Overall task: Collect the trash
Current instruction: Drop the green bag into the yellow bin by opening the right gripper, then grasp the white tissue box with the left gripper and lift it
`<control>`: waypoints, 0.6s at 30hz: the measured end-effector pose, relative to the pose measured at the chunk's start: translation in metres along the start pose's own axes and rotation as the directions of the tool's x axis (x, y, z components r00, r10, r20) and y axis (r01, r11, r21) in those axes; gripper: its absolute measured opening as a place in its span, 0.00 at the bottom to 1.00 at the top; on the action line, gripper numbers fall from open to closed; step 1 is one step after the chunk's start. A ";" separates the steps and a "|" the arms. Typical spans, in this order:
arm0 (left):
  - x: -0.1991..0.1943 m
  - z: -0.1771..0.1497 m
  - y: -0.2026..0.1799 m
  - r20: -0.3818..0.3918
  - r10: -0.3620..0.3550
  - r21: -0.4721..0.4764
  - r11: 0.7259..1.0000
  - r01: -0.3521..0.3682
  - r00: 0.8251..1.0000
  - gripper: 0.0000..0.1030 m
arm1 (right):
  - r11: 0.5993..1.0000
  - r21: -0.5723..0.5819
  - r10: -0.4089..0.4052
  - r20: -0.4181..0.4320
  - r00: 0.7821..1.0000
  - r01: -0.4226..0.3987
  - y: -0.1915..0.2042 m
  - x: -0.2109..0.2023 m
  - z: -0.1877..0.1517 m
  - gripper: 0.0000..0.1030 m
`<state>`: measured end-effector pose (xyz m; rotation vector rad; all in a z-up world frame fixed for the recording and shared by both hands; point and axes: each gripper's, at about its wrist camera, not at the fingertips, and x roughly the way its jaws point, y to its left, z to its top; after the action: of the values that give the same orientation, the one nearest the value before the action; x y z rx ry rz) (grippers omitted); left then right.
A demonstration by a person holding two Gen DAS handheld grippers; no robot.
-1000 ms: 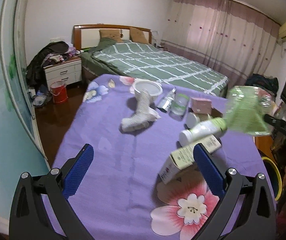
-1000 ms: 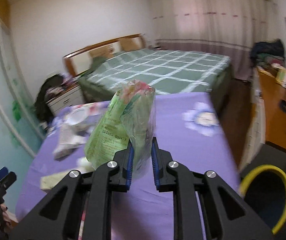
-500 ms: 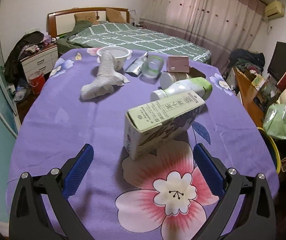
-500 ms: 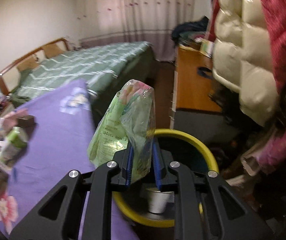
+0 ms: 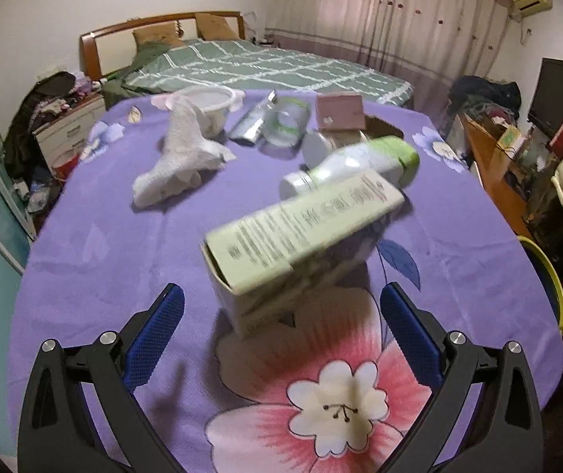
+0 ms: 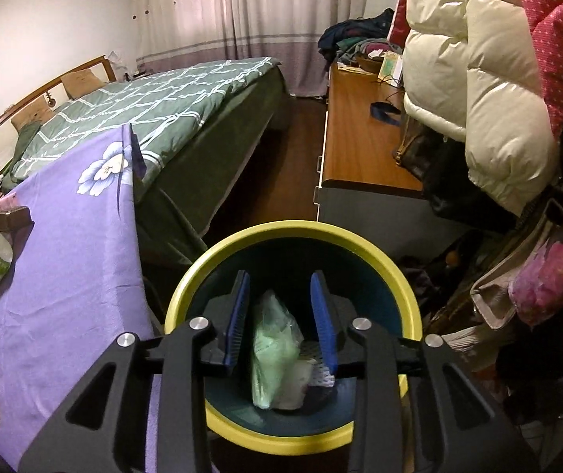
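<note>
My right gripper (image 6: 281, 295) is open above the yellow-rimmed trash bin (image 6: 360, 236). A green plastic bag (image 6: 273, 354) lies inside the bin below the jaws, apart from them. My left gripper (image 5: 281, 311) is open and empty just in front of a pale green carton (image 5: 297, 232) that lies on the purple flowered tablecloth (image 5: 123, 260). Behind the carton are a white and green bottle (image 5: 356, 165), crumpled white tissue (image 5: 179, 165), a white bowl (image 5: 210, 106), a silver wrapper (image 5: 254, 122), a clear cup (image 5: 285, 126) and a pink box (image 5: 340, 112).
The bin's rim (image 5: 549, 276) shows at the table's right edge. A green bed (image 5: 265, 67) stands behind the table, a wooden desk (image 6: 360, 138) beside the bin. Puffy jackets (image 6: 478, 59) hang right of the bin. A nightstand (image 5: 68, 134) stands at far left.
My right gripper has opened over the bin and the green bag has dropped in. My left gripper has moved closer to the carton.
</note>
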<state>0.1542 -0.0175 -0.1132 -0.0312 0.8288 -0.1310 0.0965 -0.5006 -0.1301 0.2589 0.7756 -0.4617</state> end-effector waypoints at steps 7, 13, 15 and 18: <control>0.012 0.024 0.021 -0.002 0.072 -0.055 0.996 -0.072 0.997 0.95 | 1.000 0.006 0.003 -0.007 1.000 -0.003 -0.001 0.002 0.000 0.31; 0.020 0.039 0.041 0.006 0.113 -0.068 0.991 -0.112 0.994 0.95 | 1.000 0.005 0.008 -0.013 1.000 -0.008 0.003 0.004 -0.001 0.31; 0.023 0.039 0.046 -0.014 0.085 -0.080 0.993 -0.086 0.996 0.95 | 1.000 0.003 0.008 -0.012 1.000 -0.008 0.004 0.004 -0.002 0.31; 0.031 0.029 0.046 -0.066 0.010 -0.105 0.994 -0.017 0.998 0.95 | 1.000 0.003 0.012 -0.014 1.000 -0.012 0.005 0.005 -0.001 0.31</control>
<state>0.2005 0.0236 -0.1200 -0.1209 0.9011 -0.0753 0.1014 -0.4974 -0.1341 0.2699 0.7865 -0.4499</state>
